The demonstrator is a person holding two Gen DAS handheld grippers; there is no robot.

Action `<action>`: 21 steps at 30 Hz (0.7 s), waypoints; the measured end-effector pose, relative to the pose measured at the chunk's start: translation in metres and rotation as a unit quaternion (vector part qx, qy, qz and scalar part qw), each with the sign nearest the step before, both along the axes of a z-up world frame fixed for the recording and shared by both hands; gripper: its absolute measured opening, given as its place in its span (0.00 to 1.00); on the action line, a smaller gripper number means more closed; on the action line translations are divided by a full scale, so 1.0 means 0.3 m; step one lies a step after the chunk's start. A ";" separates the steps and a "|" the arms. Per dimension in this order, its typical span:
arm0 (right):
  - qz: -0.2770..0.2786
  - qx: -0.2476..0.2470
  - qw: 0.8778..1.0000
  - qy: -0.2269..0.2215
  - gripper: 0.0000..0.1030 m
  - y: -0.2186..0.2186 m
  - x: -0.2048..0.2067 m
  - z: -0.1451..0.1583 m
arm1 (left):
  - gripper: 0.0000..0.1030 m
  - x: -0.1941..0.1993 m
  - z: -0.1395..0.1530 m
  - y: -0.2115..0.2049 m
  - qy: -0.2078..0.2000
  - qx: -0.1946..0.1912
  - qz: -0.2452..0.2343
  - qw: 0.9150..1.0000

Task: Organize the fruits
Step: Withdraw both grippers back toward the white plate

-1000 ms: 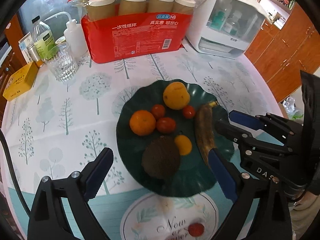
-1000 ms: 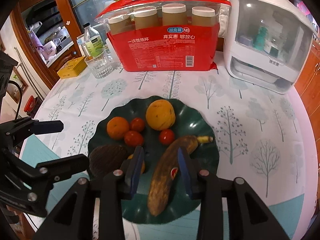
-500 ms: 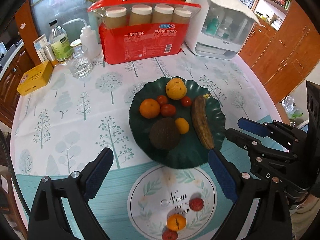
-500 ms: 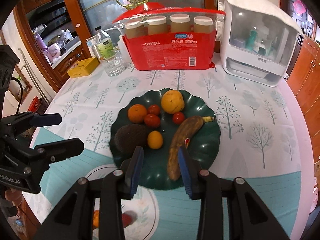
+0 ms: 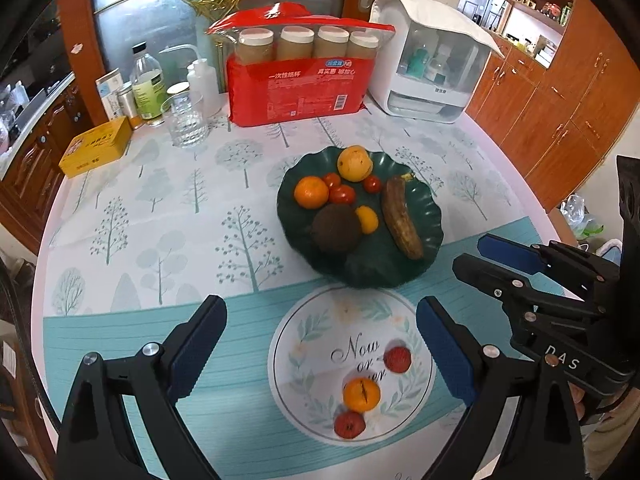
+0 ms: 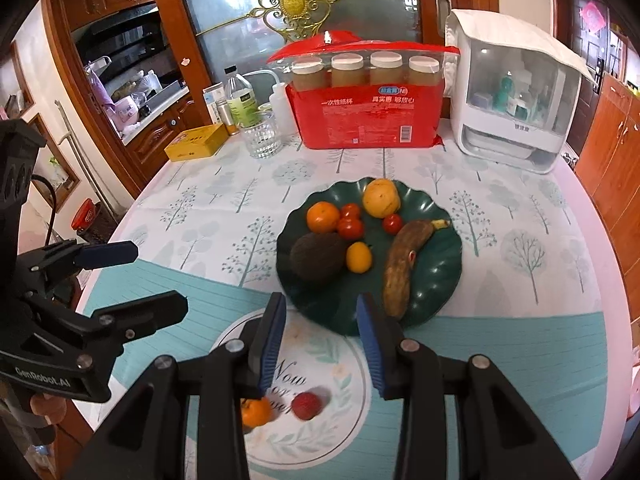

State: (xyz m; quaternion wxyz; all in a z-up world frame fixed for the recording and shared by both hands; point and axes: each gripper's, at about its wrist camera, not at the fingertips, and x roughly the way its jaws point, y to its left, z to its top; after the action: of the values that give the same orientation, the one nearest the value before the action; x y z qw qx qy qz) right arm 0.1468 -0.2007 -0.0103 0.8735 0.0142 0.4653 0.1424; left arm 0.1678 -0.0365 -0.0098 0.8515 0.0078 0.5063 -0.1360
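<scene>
Left wrist: three tomatoes (image 5: 342, 194) (plated).

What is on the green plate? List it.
On the green plate: a browned banana, an orange, a yellow round fruit, a dark brown fruit, a small yellow fruit, three small tomatoes. Anything beneath them is hidden.

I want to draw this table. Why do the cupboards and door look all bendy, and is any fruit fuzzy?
Left wrist view: the fisheye lens curves the cupboards near the edges. Right wrist view: the door bows too, and the small orange fruit behind the right tool looks blurred.
</scene>
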 end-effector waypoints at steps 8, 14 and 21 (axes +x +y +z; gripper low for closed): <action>-0.019 0.007 1.000 0.023 0.38 0.006 -0.076 -0.088 | 0.92 -0.111 -0.094 0.046 -0.002 0.001 0.018 1.000; -0.034 0.014 0.998 0.048 0.38 -0.001 -0.113 -0.178 | 0.92 -0.180 -0.240 0.052 0.041 0.003 0.008 0.999; -0.040 0.015 0.996 0.079 0.38 0.002 -0.141 -0.286 | 0.92 -0.246 -0.383 0.011 0.067 0.019 -0.017 0.997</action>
State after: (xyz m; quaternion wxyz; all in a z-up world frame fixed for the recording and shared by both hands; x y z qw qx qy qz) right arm 0.1045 -0.2001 -0.0962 0.8386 0.0571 0.5300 0.1122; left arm 0.0939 -0.0332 -0.1246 0.8128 0.0236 0.5649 -0.1404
